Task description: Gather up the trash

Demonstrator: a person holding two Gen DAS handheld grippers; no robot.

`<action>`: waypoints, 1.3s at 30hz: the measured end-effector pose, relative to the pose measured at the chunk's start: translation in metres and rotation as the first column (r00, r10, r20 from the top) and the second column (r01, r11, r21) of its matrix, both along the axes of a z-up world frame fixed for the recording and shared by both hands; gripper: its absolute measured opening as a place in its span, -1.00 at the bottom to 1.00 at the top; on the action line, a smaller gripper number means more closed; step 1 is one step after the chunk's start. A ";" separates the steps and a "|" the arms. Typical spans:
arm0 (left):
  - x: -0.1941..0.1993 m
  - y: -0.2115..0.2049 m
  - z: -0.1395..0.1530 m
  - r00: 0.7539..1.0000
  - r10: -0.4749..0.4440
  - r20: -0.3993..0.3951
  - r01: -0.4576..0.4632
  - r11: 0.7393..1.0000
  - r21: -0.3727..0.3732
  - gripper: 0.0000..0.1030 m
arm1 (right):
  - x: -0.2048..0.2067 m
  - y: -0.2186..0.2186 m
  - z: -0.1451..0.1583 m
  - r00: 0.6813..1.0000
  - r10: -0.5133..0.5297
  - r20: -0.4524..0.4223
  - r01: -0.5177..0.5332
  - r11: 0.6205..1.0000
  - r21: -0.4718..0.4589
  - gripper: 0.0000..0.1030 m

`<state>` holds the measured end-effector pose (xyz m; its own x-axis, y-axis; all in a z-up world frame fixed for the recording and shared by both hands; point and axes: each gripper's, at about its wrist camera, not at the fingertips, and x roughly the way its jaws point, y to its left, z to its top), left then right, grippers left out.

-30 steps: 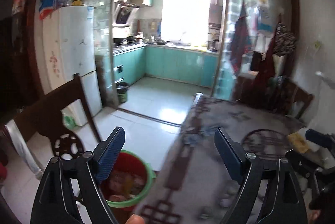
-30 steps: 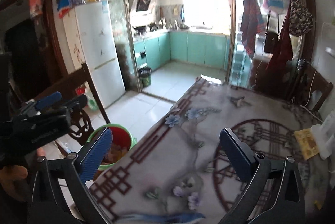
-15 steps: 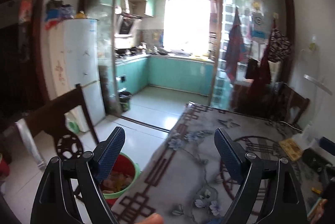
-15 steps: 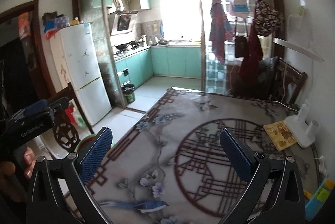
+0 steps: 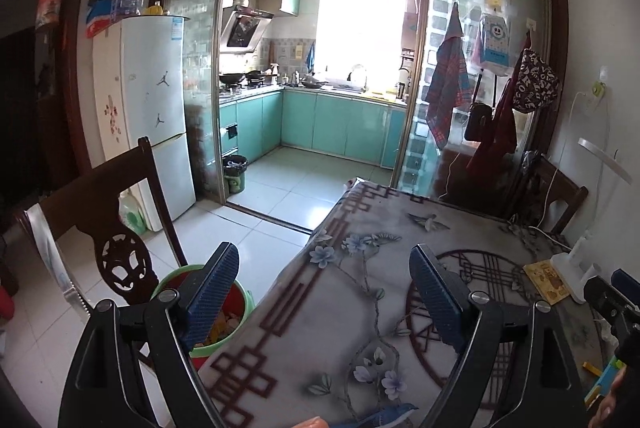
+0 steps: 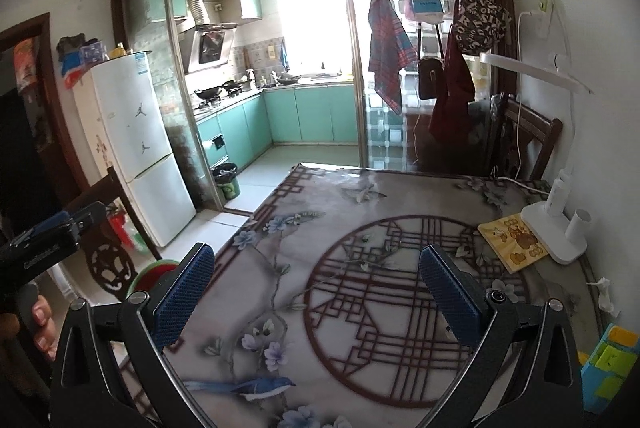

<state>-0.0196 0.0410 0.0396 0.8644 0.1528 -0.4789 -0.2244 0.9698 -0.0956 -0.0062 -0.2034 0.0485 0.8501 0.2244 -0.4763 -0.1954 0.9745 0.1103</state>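
Chair (image 5: 100,204): dark carved wood, far left in the left wrist view, standing beside the tabletop's left edge.
Trash bucket (image 5: 240,312): red with a green rim, on the floor just right of the chair and close against the tabletop's left edge; yellowish scraps lie inside. In the right wrist view only a sliver of its rim (image 6: 154,270) shows past the left finger.
Left gripper (image 5: 324,292): jaws spread wide, nothing between them; it hovers over the tabletop's left edge, its left finger in front of the bucket, its right finger over the cloth.
Tabletop (image 5: 360,300): covered with a grey cloth printed with flowers, a blue bird and a dark red lattice circle.
Right gripper (image 6: 316,302): jaws spread wide and empty, held above the lattice circle.
Yellow booklet (image 6: 512,242): flat on the tabletop, right of the circle, its corner tucked under the lamp base.
White desk lamp (image 6: 556,232): stands at the right edge, its arm reaching left overhead.
Crumpled tissue (image 6: 604,294): small white scrap on the tabletop near the right edge, in front of the lamp base.
Coloured box (image 6: 608,364): blue with yellow and green patches, at the near right corner.
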 end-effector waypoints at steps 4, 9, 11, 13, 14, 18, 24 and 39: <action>0.002 0.000 -0.001 1.000 0.008 -0.005 -0.008 1.000 0.008 0.70 | 0.002 -0.002 0.000 1.000 0.003 -0.003 -0.003 1.000 0.008 0.99; 0.006 0.001 -0.002 1.000 0.011 -0.012 -0.011 1.000 0.011 0.70 | 0.003 -0.002 0.000 1.000 0.008 -0.002 -0.008 1.000 0.008 0.99; 0.007 0.002 -0.003 1.000 0.014 -0.014 -0.014 1.000 0.013 0.70 | 0.004 -0.001 0.000 1.000 0.010 -0.003 -0.010 1.000 0.011 0.99; 0.009 0.003 -0.004 1.000 0.018 -0.017 -0.017 1.000 0.013 0.70 | 0.005 0.000 0.000 1.000 0.015 -0.004 -0.015 1.000 0.009 0.99; 0.009 0.005 -0.004 1.000 0.019 -0.017 -0.018 1.000 0.012 0.70 | 0.006 0.000 0.000 1.000 0.017 -0.005 -0.017 1.000 0.007 0.99; 0.011 0.007 -0.005 1.000 0.022 -0.018 -0.021 1.000 0.013 0.70 | 0.008 0.001 -0.001 1.000 0.019 -0.010 -0.019 1.000 0.007 0.99; 0.015 0.008 -0.008 1.000 0.014 -0.023 -0.014 1.000 0.012 0.70 | 0.013 -0.001 -0.004 1.000 0.013 -0.022 -0.013 1.000 0.006 0.99; 0.042 0.005 -0.020 0.998 -0.027 -0.056 0.027 1.000 0.007 0.70 | 0.030 -0.006 -0.014 0.998 0.002 -0.060 -0.001 1.000 0.012 0.99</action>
<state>0.0226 0.0460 0.0192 0.8403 0.1334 -0.5255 -0.2026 0.9763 -0.0762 0.0237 -0.2089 0.0345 0.8199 0.2315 -0.5237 -0.1895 0.9728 0.1333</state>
